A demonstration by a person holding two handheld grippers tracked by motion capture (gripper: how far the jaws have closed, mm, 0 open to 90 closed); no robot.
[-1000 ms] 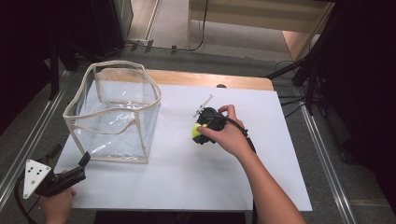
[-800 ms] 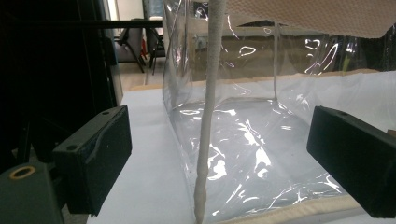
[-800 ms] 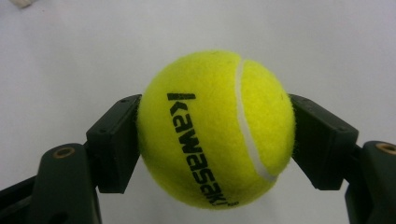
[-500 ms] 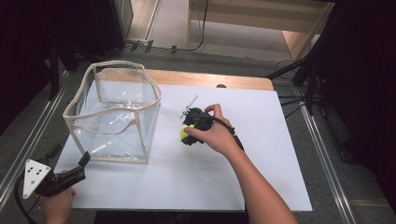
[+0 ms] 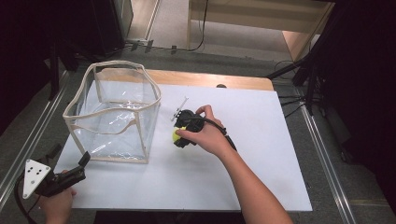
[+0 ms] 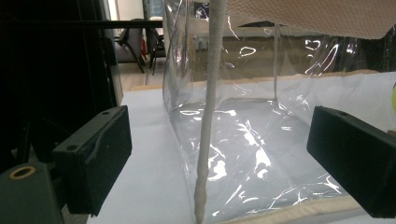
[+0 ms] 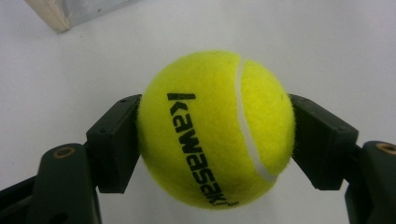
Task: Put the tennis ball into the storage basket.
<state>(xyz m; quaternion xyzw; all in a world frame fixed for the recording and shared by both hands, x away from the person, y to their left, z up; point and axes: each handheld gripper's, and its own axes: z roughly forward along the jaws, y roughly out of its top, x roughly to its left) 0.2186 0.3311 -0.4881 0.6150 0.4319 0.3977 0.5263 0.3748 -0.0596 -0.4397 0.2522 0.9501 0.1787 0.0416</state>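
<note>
Right gripper view reads "kawasaki" on the tennis ball (image 7: 217, 128); high view cannot.

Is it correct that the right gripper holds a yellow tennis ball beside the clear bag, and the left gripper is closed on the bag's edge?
Not quite. The left gripper is open, jaws apart around the clear bag edge, as the left gripper view shows. The right gripper does hold the tennis ball.

High view looks down; both gripper views sit close, sharing the white table (image 5: 261, 140).
</note>
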